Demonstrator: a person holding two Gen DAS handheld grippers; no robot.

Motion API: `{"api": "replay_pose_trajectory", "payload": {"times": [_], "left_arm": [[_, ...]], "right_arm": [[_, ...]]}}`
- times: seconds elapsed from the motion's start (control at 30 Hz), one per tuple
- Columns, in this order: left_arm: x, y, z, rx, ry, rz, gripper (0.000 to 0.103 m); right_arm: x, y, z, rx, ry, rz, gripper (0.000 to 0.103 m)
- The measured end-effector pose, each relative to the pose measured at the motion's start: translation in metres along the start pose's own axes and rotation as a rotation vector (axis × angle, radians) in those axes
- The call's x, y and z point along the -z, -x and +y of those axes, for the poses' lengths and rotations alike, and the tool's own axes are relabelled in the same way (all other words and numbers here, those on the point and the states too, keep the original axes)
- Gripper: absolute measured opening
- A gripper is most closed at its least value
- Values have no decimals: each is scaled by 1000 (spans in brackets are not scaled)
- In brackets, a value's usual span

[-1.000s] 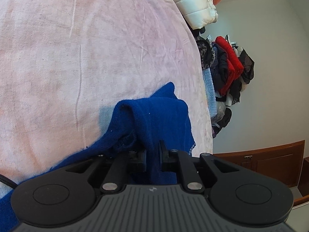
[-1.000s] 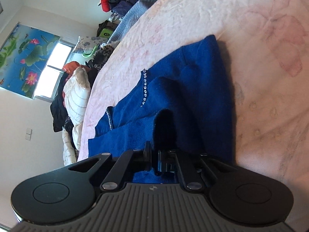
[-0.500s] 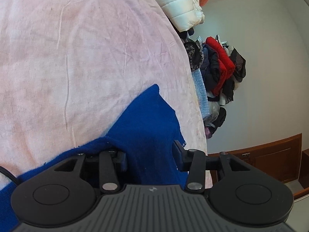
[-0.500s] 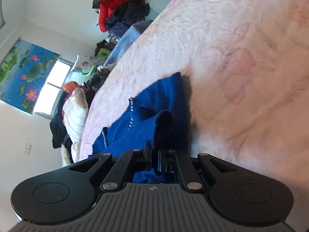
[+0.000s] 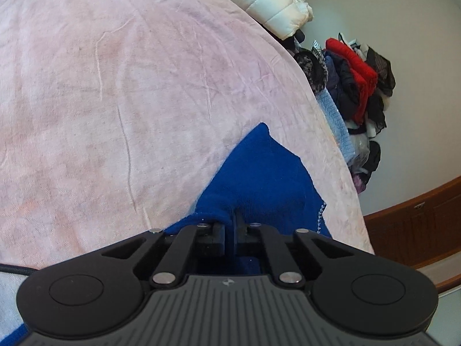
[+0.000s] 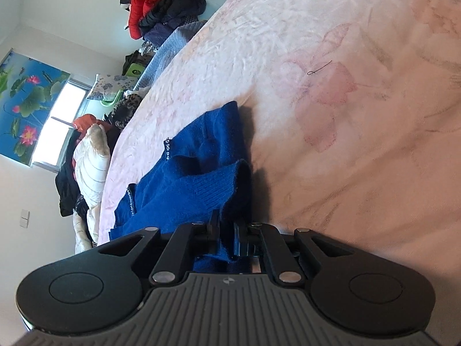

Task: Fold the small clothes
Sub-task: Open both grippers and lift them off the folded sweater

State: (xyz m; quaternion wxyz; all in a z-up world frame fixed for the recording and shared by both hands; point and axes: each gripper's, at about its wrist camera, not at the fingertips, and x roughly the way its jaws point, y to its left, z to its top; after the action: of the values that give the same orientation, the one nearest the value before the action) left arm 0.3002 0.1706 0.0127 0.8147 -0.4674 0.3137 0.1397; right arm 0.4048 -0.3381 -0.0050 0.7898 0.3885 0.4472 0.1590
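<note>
A small blue knit garment (image 5: 265, 178) with a row of rhinestones lies on the pink bedspread (image 5: 115, 86). My left gripper (image 5: 229, 225) is shut on a fold of the blue fabric at its near edge. In the right wrist view the same garment (image 6: 201, 178) lies crumpled, and my right gripper (image 6: 227, 230) is shut on a raised flap of it, held just above the bed.
A white puffer jacket (image 5: 268, 3) and a heap of red and dark clothes (image 5: 357, 80) lie beyond the bed's far edge. A wooden cabinet (image 5: 417, 225) stands at the right. A window and lotus picture (image 6: 28, 101) are on the wall.
My left gripper opened, then closed again on a fold of the blue garment. My right gripper stayed shut on the fabric and pulled back, drawing the flap with it.
</note>
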Motion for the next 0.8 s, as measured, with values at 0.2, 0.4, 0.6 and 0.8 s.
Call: {"api": "replay_pose_trajectory", "payload": {"times": [0.2,0.4,0.6,0.8], "left_arm": [[9,38,-26,-75,-247,60,13],[31,68,-87,-22,-636,-141,35],[39,-10,-118,-185,-911,-261,87],[26,-57,-93,-265,-925,-140,80]], "right_arm": [[-10,42,17,26,69,-148,41],[-14,35,69,-34,266,-127,42],[6,-46,108,111,505,4,42],[17,-57,100,165,561,28,42]]}}
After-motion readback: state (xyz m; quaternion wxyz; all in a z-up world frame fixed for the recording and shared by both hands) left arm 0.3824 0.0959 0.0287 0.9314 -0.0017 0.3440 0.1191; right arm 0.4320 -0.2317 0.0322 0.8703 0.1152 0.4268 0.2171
